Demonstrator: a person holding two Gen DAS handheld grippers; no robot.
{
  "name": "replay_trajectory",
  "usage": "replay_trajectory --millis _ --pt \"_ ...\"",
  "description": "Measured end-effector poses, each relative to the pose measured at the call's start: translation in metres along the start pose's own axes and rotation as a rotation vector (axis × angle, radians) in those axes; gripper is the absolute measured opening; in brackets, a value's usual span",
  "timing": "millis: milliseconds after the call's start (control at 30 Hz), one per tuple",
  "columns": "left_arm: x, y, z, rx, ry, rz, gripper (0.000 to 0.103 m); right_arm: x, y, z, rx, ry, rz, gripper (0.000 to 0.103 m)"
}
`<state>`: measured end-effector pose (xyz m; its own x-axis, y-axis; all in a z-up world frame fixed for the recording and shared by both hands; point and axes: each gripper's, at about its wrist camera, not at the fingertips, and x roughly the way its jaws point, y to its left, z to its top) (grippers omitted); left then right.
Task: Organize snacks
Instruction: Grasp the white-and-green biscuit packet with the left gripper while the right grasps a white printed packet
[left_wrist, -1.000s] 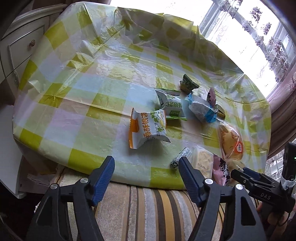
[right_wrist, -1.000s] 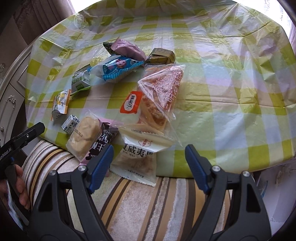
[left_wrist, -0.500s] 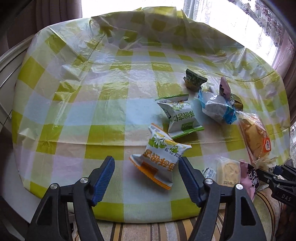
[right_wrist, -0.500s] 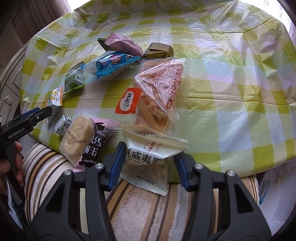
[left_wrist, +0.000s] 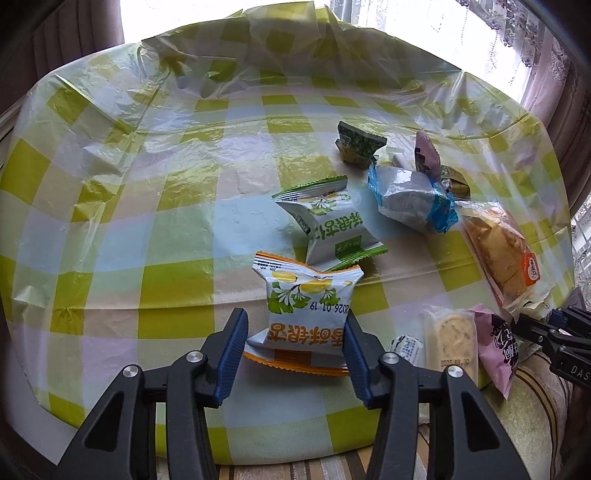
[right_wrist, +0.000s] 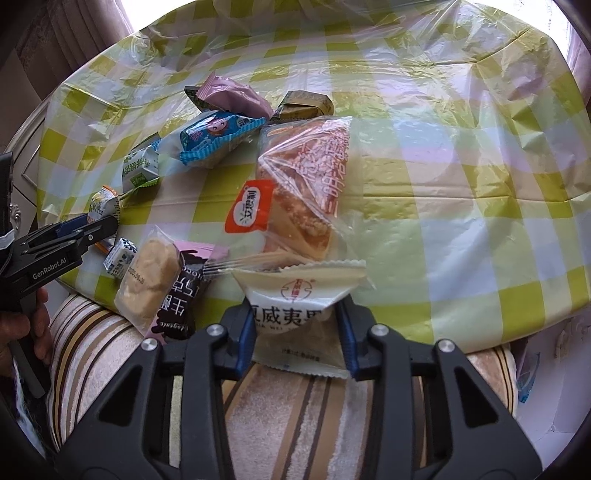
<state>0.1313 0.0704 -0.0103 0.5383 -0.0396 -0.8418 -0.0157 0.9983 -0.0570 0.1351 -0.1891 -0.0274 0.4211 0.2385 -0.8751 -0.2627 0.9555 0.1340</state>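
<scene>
My left gripper (left_wrist: 293, 332) is shut on an orange-trimmed white snack packet (left_wrist: 306, 310) at the near edge of the checked tablecloth (left_wrist: 147, 221). My right gripper (right_wrist: 295, 325) is shut on a white pastry packet with red logo (right_wrist: 295, 306) at the table's near edge. The left gripper also shows at the left of the right wrist view (right_wrist: 99, 227), and the right gripper's side at the right of the left wrist view (left_wrist: 546, 328).
Other snacks lie on the table: a green-trimmed packet (left_wrist: 332, 225), a blue packet (right_wrist: 218, 136), a pink packet (right_wrist: 232, 94), a large bread bag (right_wrist: 306, 184), a cookie packet (right_wrist: 147, 280), a small milk candy (right_wrist: 120, 256). A striped towel (right_wrist: 295, 406) lies below the edge.
Both grippers moved forward and closed: the left onto the orange-trimmed packet, the right onto the white pastry packet.
</scene>
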Motion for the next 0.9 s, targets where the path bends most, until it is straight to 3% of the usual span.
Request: replay_trajectory --millis 433,900 --pt "-0.036 -0.005 -0.008 -0.077 -0.082 -0.032 0.05 -0.024 -0.003 -0.007 0.006 -0.06 -0.018 0.041" --pt "-0.061 -0.063 -0.01 -0.024 -0.124 -0.133 0.05 -0.058 -0.022 -0.009 0.058 -0.134 -0.006 0.041"
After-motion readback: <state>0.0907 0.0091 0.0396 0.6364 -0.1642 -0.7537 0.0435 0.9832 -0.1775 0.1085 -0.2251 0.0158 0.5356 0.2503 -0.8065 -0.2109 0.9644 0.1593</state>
